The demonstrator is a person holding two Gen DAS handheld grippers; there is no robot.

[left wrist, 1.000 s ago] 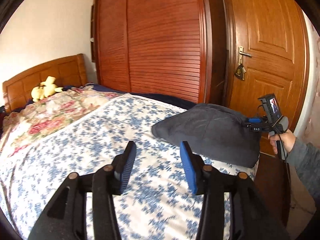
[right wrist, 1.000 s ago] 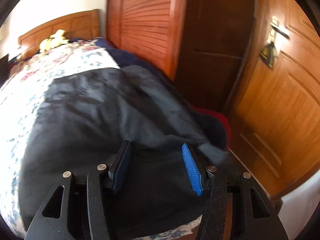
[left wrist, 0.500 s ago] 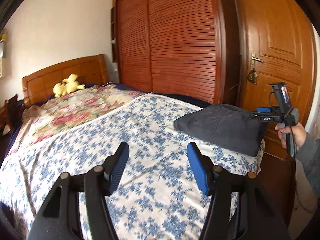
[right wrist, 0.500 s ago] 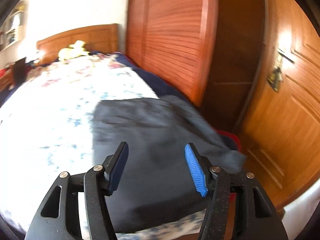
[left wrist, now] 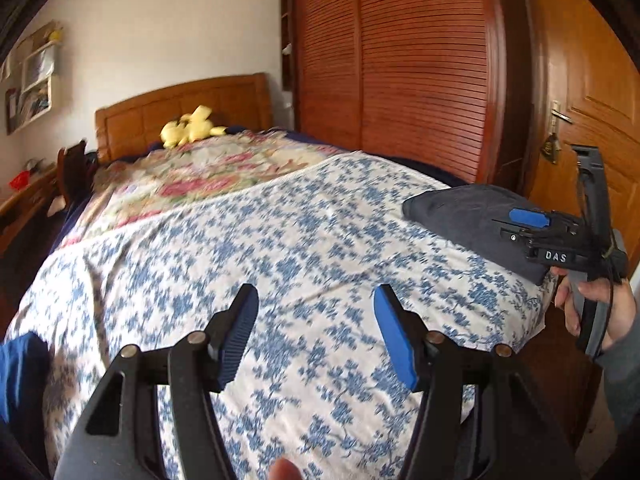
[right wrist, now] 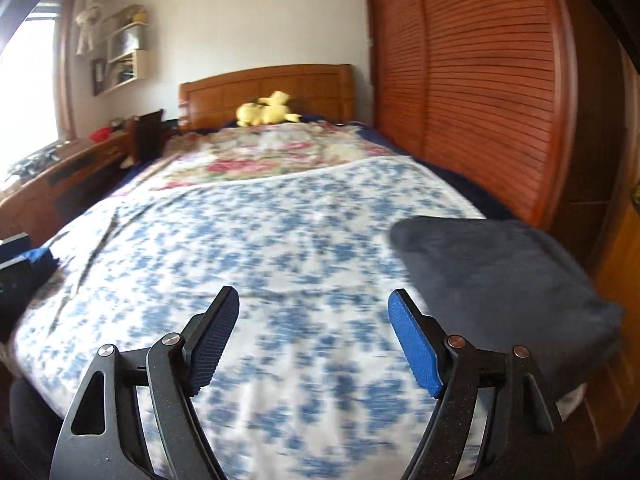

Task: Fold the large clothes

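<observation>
Garment point(right wrist: 500, 276) right of tongs point(right wrist: 314, 334) (folded).

Bed point(left wrist: 280, 240) before me, wooden headboard, blue-flowered white sheet over near part. Folded dark garment point(left wrist: 472, 216) lies at right foot corner. Pink floral quilt point(left wrist: 208, 172) covers far half; yellow plush toy point(left wrist: 190, 130) against headboard.

Both wrist views above the bed's point(left wrist: 304, 240) foot, facing the headboard point(right wrist: 266, 90), sharing the folded garment point(right wrist: 500, 280).

Item: my dark grey garment point(left wrist: 472, 216) point(right wrist: 500, 276), folded into a thick flat bundle, lying at the bed's point(left wrist: 304, 248) corner nearest the door point(left wrist: 592, 92).
</observation>
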